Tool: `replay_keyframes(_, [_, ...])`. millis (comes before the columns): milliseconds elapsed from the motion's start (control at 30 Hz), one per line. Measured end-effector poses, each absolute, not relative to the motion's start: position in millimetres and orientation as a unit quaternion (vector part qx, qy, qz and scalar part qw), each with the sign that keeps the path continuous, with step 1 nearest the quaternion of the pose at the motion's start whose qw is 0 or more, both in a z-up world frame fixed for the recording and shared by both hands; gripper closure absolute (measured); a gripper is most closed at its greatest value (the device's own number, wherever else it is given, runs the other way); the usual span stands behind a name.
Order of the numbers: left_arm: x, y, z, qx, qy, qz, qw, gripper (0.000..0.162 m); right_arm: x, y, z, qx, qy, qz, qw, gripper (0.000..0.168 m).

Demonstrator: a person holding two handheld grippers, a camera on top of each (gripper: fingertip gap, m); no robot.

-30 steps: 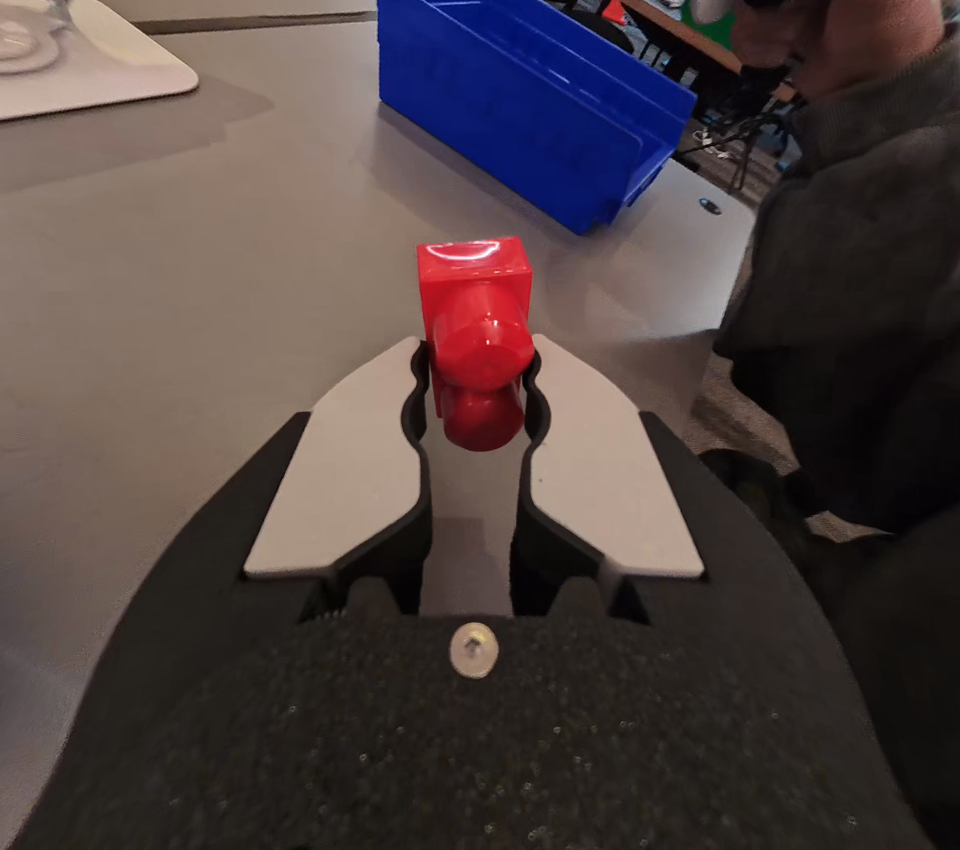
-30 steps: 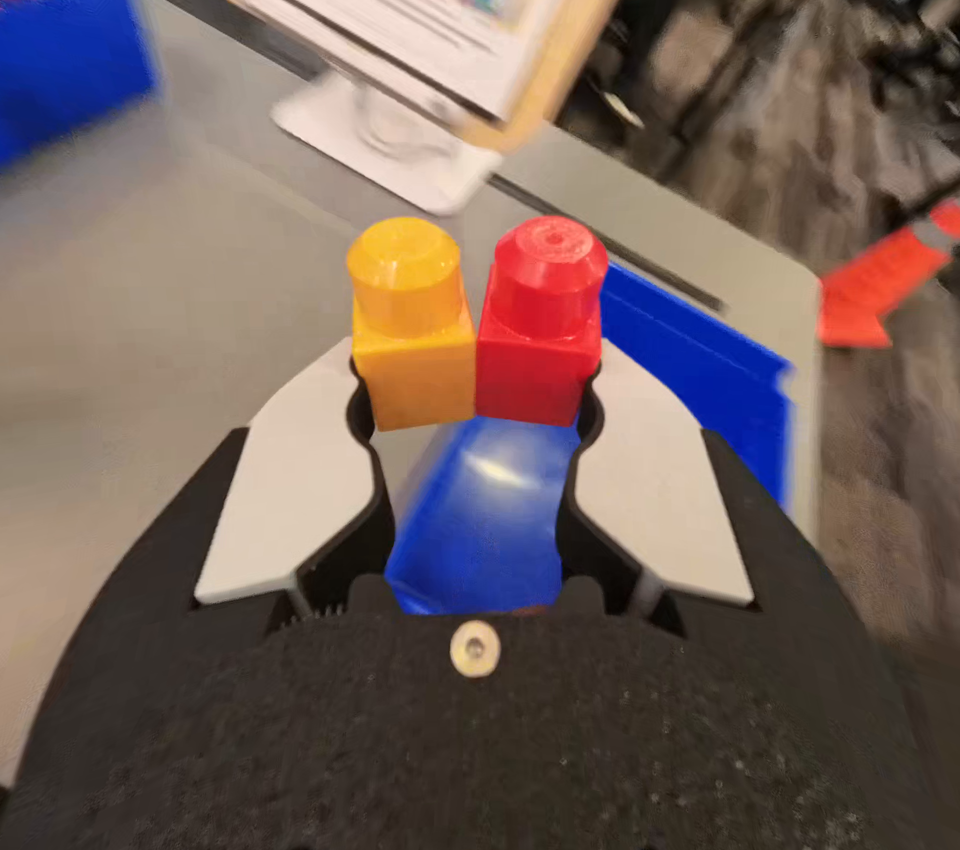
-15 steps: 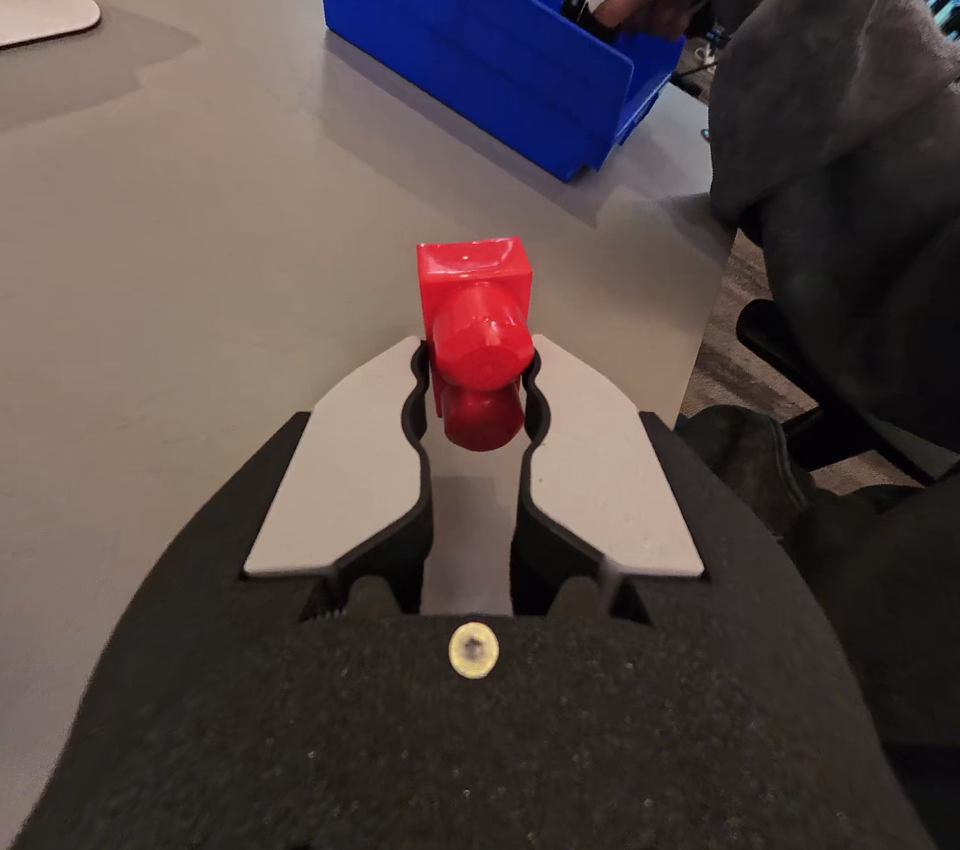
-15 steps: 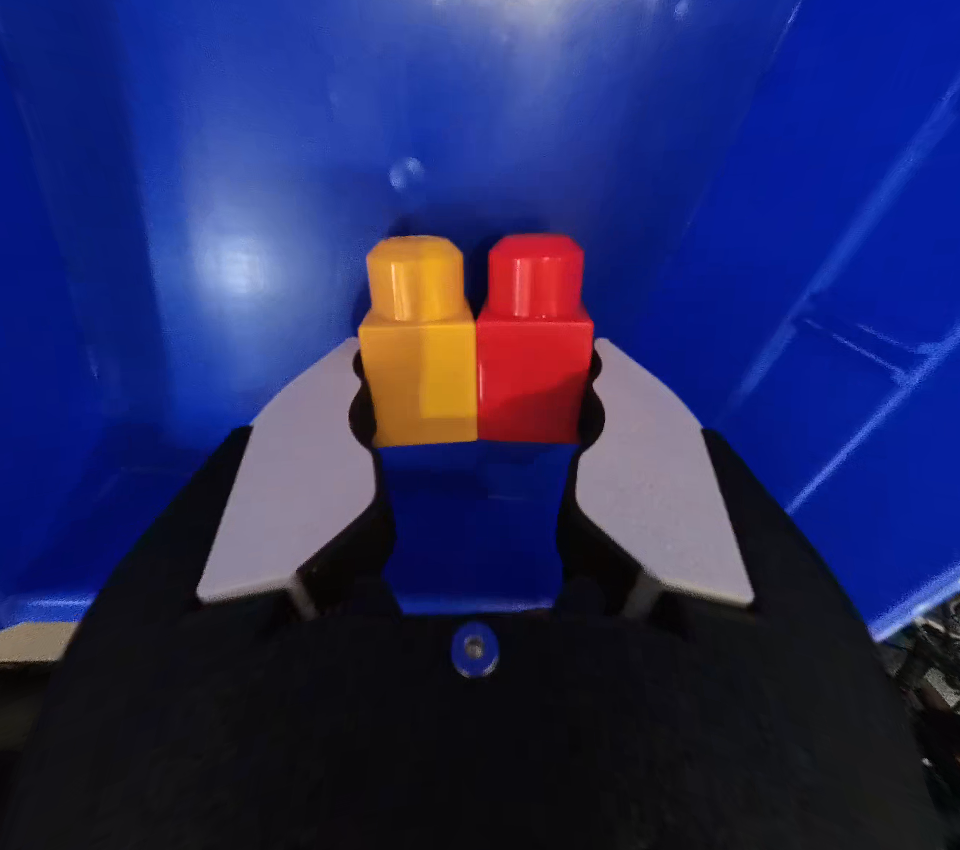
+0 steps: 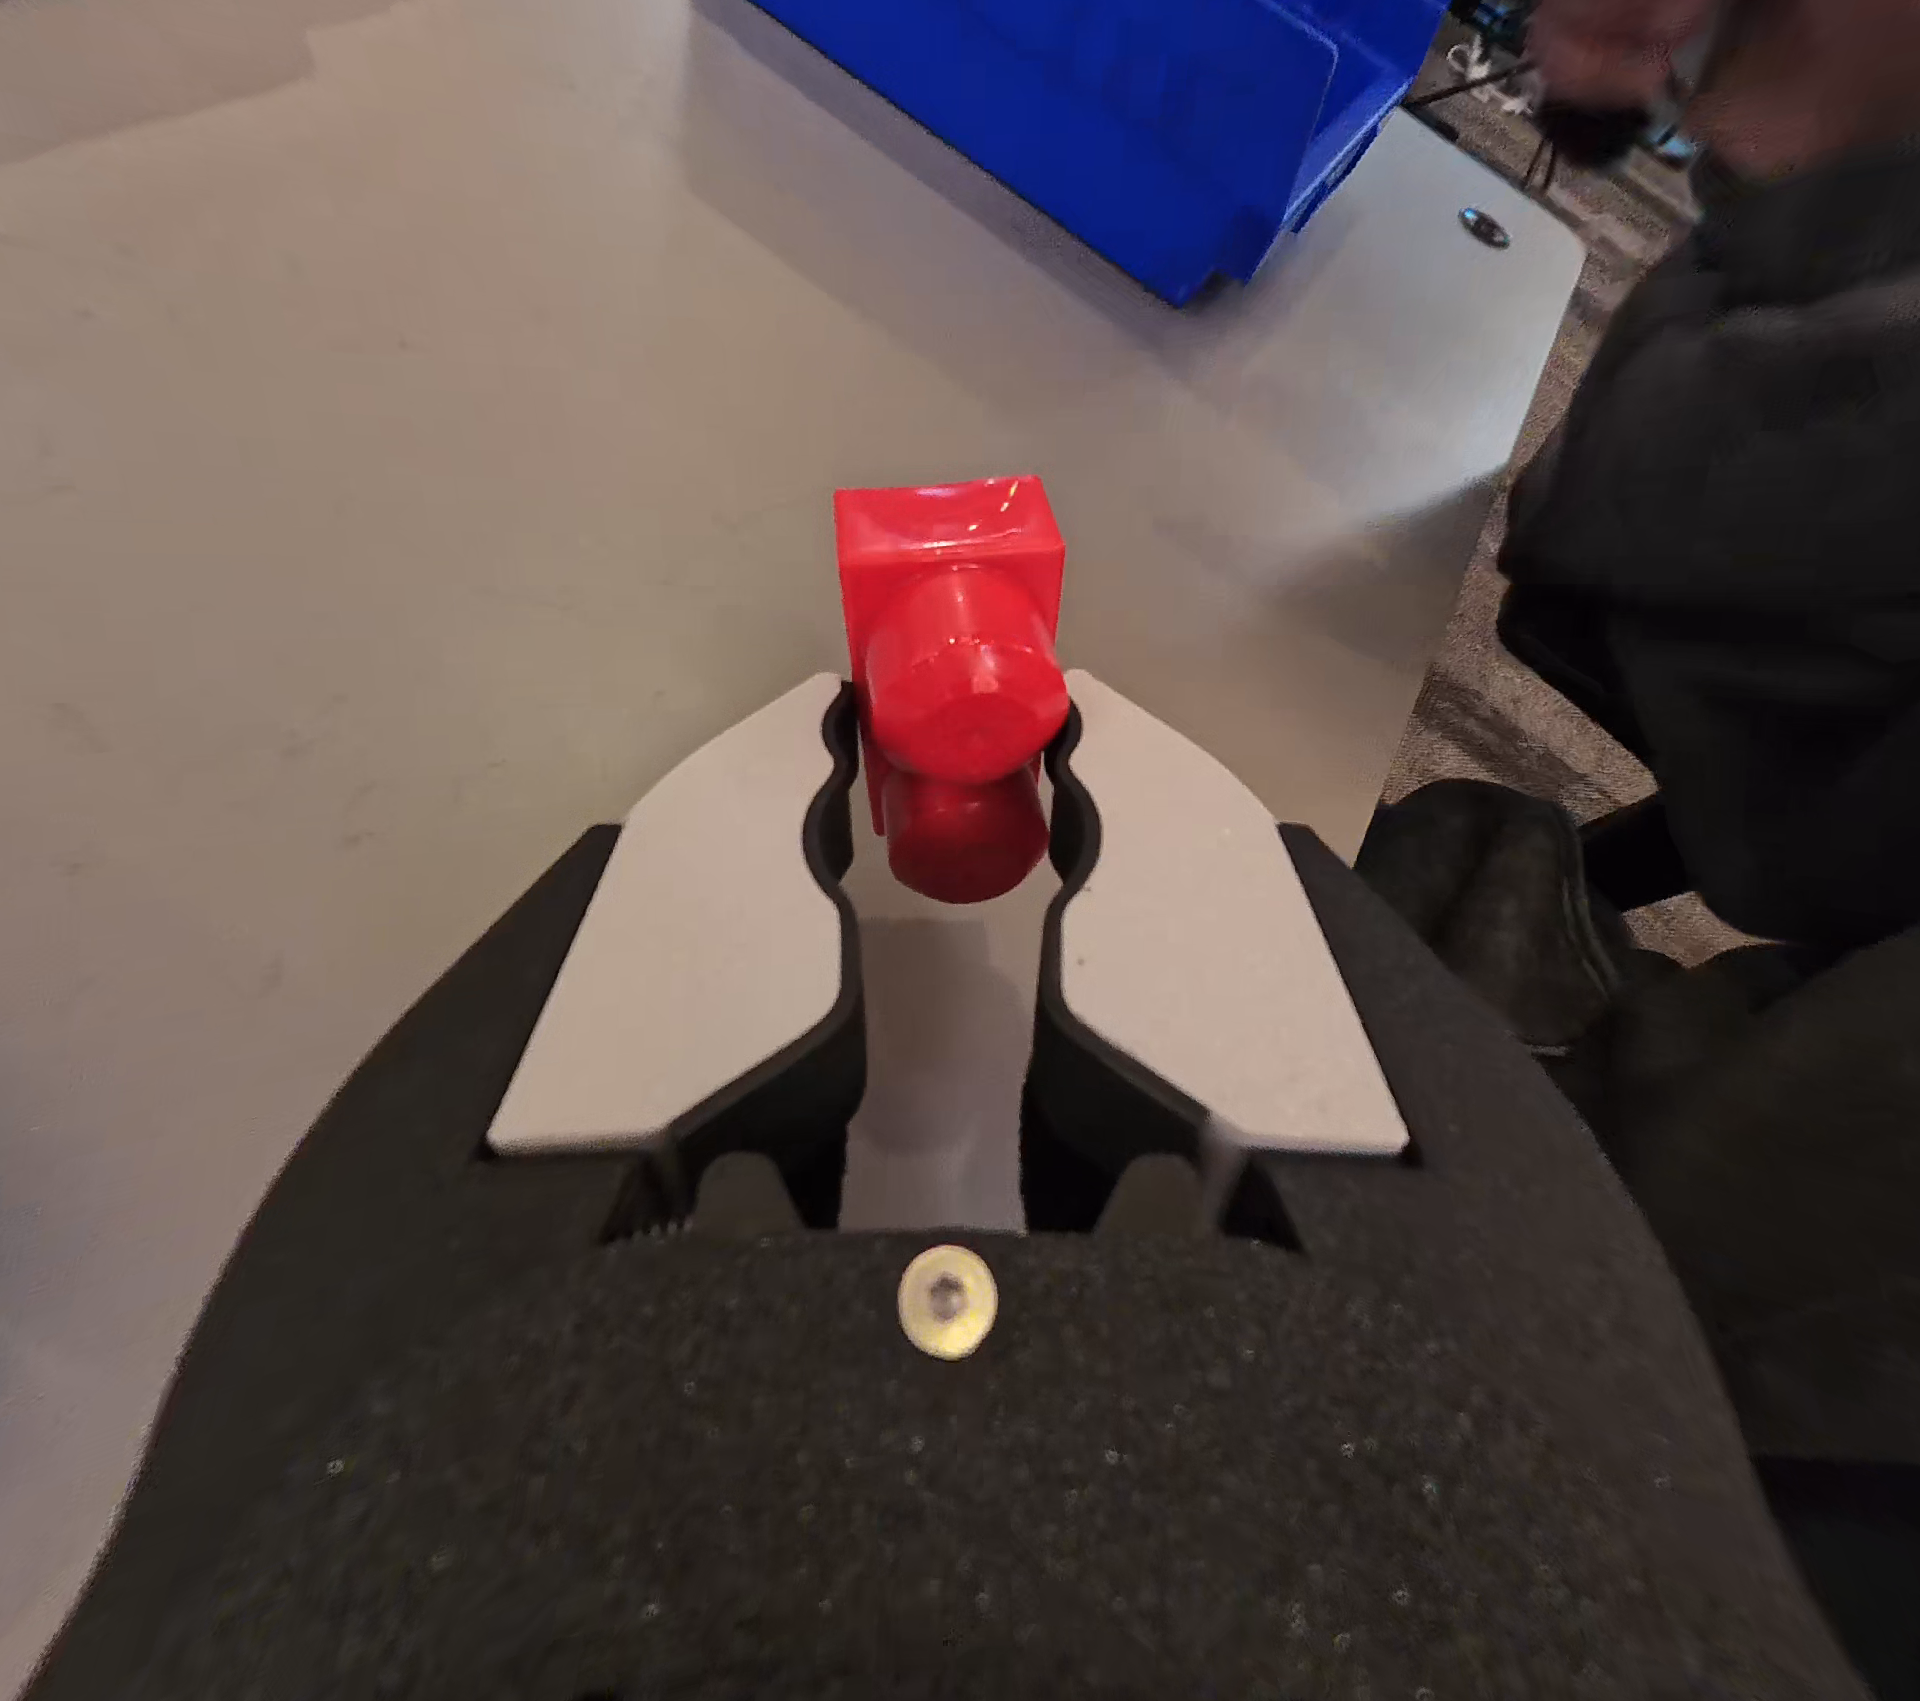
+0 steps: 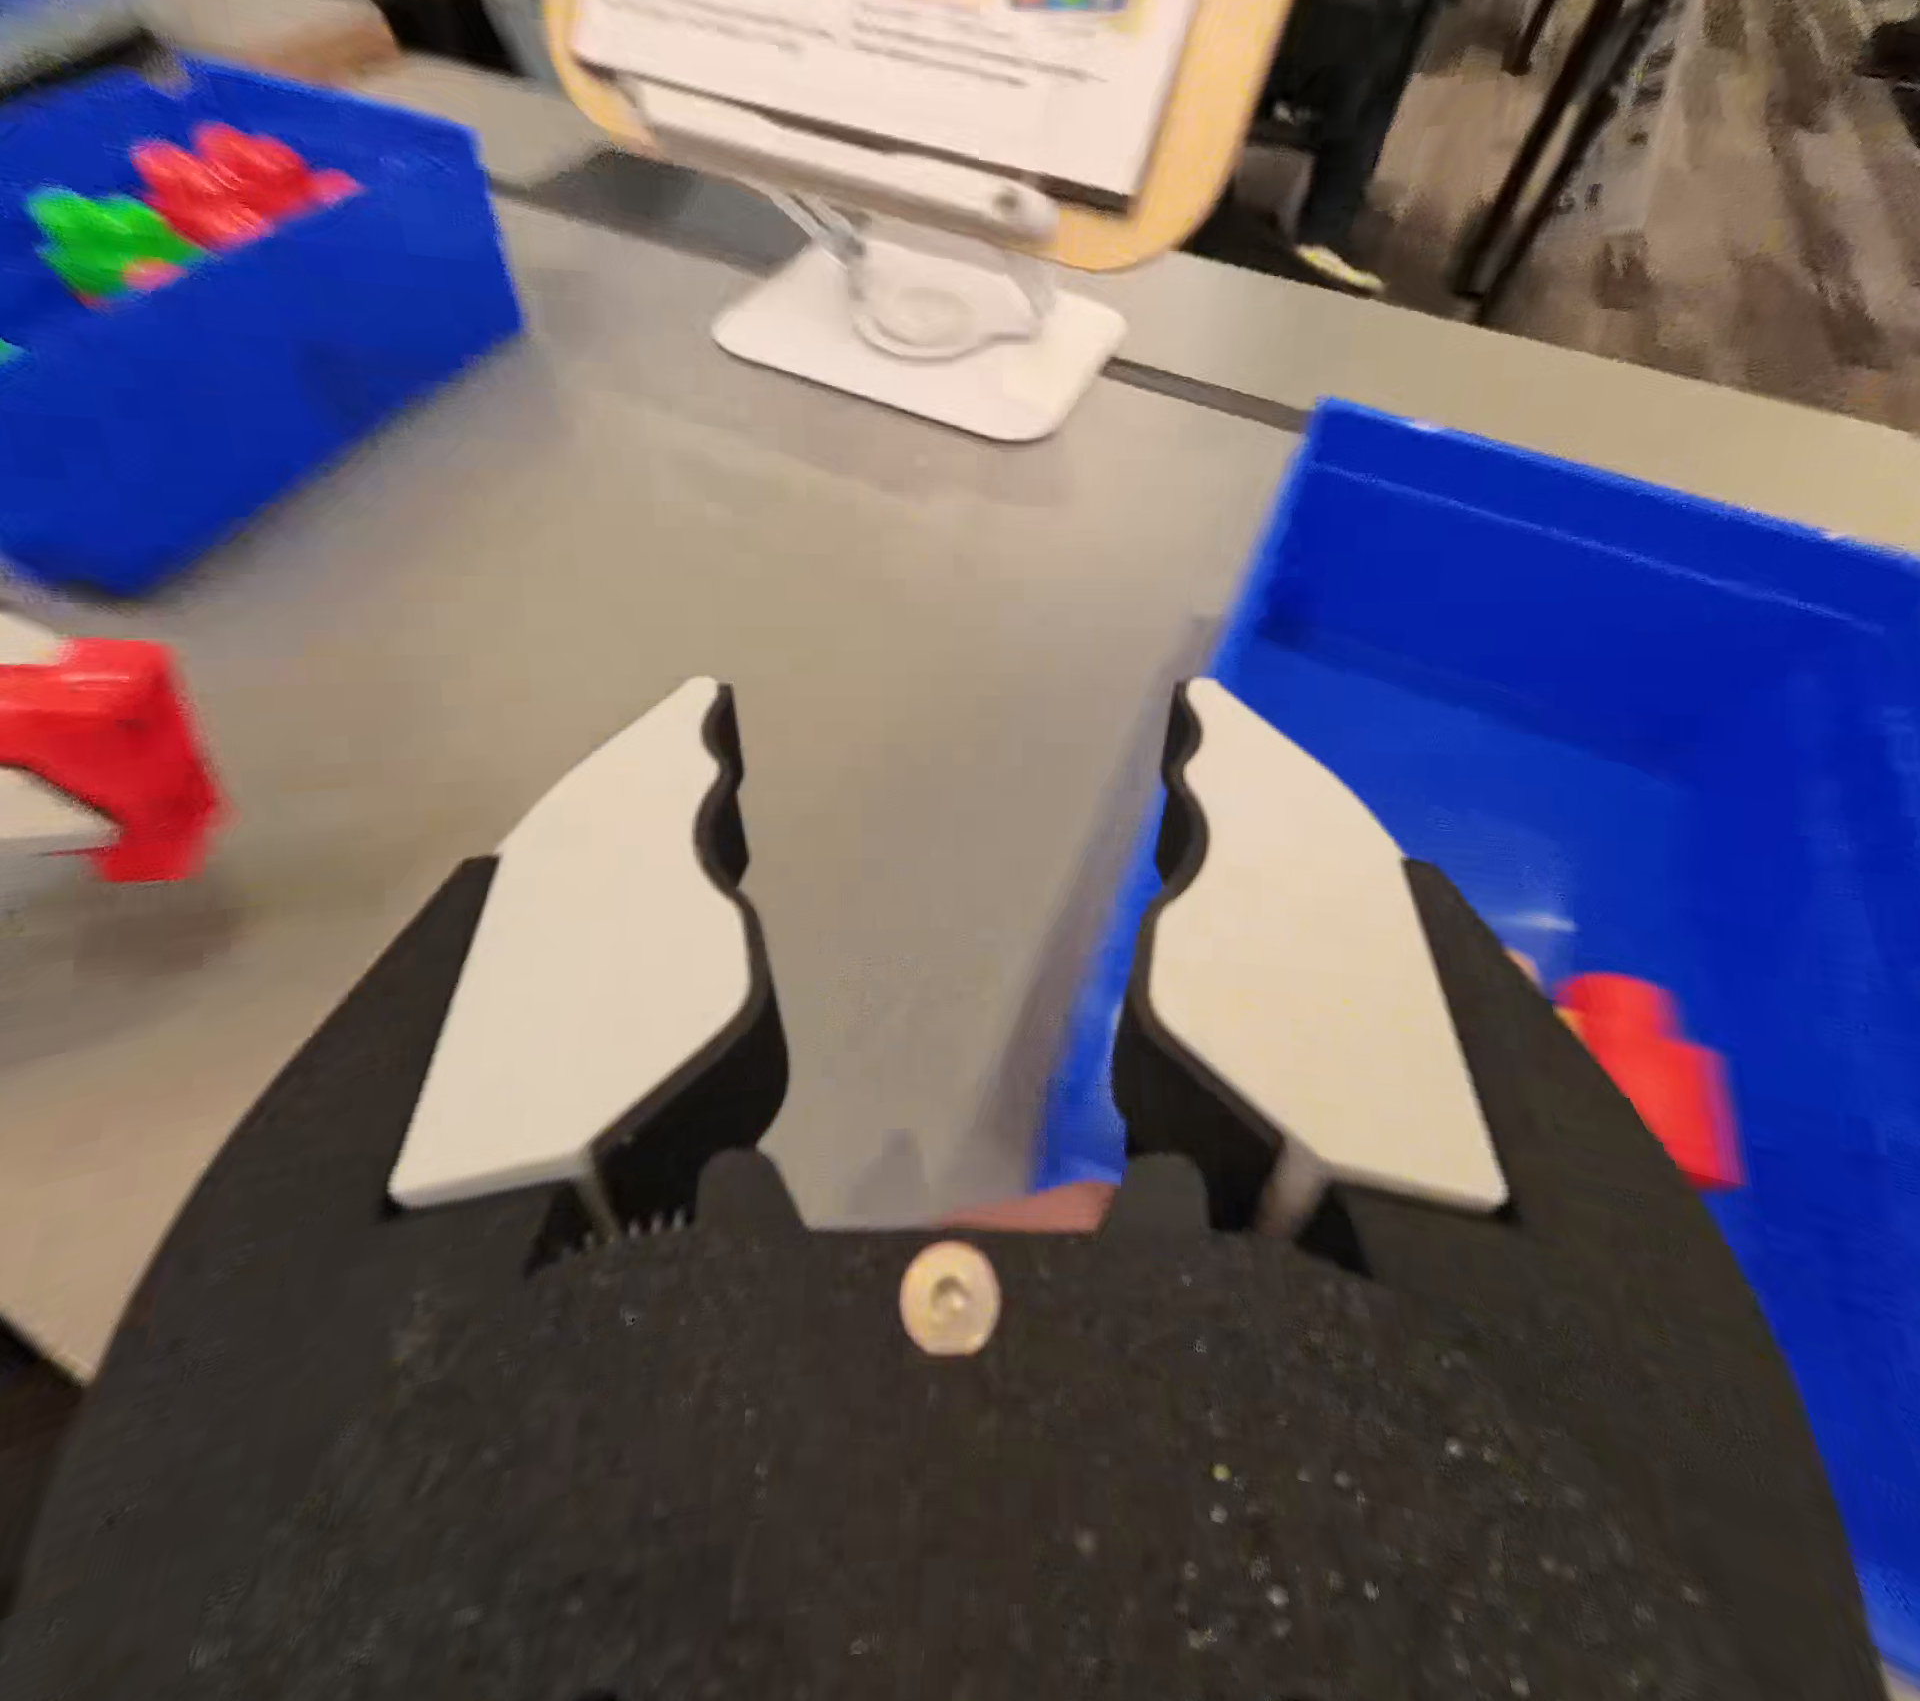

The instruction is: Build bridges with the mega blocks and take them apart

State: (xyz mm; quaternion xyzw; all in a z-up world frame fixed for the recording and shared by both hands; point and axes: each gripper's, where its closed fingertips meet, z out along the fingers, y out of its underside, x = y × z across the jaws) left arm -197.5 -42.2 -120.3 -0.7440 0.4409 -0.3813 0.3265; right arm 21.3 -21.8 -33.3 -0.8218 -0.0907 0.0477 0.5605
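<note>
The red block (image 5: 951,664) sits clamped between the left gripper (image 5: 951,778) jaws, pegs pointing back at the camera. The blue bin (image 5: 1091,20) lies ahead and right. The right gripper (image 6: 951,778), jaws apart and empty, is nearer it.

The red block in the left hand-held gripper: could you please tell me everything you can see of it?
The red block is glossy moulded plastic, a squarish body with two round studs stacked one above the other, pointing back at the camera. It lies on its side, clamped at the tips of the left hand-held gripper, whose fingers press its flanks. It is held above the grey table, short of the blue bin. The right wrist view shows it blurred at the left edge.
</note>
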Motion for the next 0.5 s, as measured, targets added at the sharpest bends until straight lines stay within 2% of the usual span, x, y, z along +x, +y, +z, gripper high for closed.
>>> replay_keyframes(100, [-198,-42,-122,-0.748,0.454,-0.362,0.321,0.128,-51,-48,-74,-0.819,-0.125,0.116,0.548,0.087])
replay_keyframes(167, [-201,-38,-125,-0.756,0.463,-0.338,0.316,0.128,-63,-59,-102,-0.819,-0.137,0.086,0.551,0.095])
replay_keyframes(233, [-203,-32,-128,-0.771,0.473,-0.310,0.293,0.128,-67,-66,-124,-0.828,-0.140,0.077,0.538,0.096])
replay_keyframes(500, [-175,12,-143,-0.805,0.557,-0.162,0.126,0.128,-63,-69,-128,-0.823,-0.134,0.089,0.545,0.105])
